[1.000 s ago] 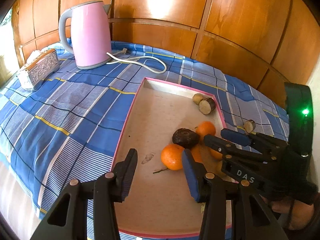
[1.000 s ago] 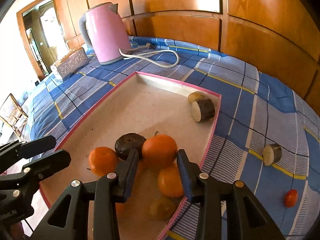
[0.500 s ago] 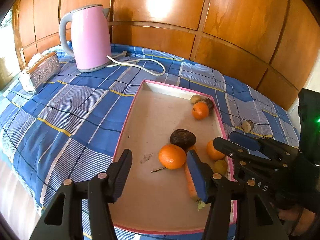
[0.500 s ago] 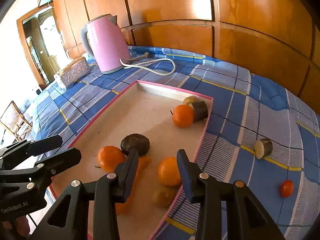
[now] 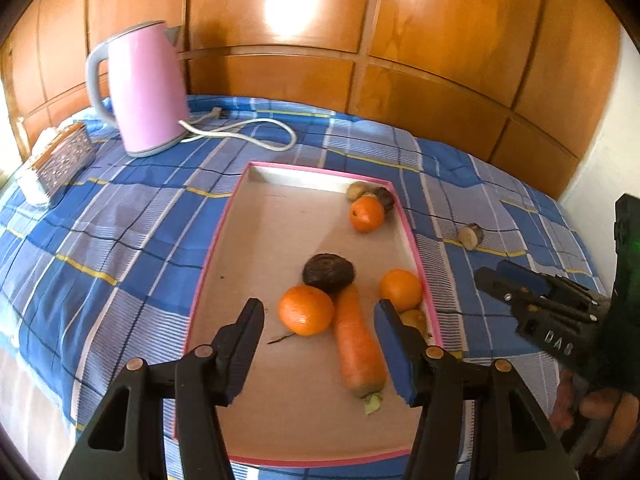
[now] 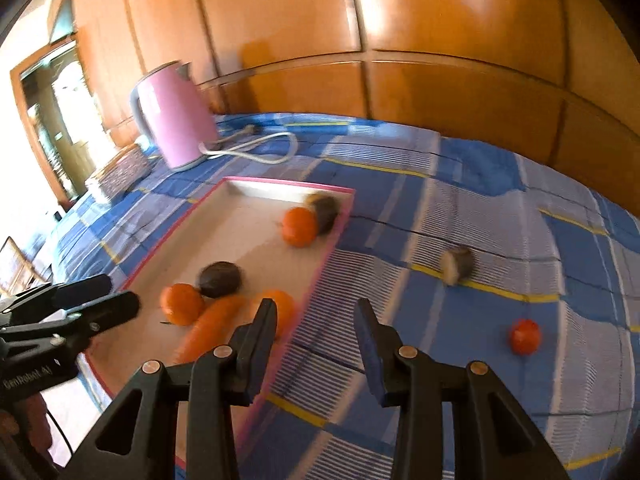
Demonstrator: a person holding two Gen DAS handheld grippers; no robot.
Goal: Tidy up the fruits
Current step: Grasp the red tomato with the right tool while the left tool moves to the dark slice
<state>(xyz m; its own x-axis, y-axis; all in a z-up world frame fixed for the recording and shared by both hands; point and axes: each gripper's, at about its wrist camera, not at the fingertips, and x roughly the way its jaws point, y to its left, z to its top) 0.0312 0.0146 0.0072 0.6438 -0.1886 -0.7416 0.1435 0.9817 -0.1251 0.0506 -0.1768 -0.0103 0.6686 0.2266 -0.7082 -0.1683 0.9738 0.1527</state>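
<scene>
The pink-rimmed tray (image 5: 224, 236) sits mid-frame on the blue checked bed cover (image 5: 100, 240), serving as the collecting place. It already holds three oranges, one (image 5: 306, 310) at centre beside a carrot (image 5: 358, 344) and a dark round fruit (image 5: 328, 273). The left hand-held gripper (image 5: 320, 344) hangs over that cluster, released, its jaws apart and gripping nothing. The right hand-held gripper (image 6: 316, 340), in the lower middle of its view, is likewise empty and parted over the cover, probably heading for the strays outside the tray: a small red fruit (image 6: 525, 336) at right and a cut piece (image 6: 456, 266) above it.
</scene>
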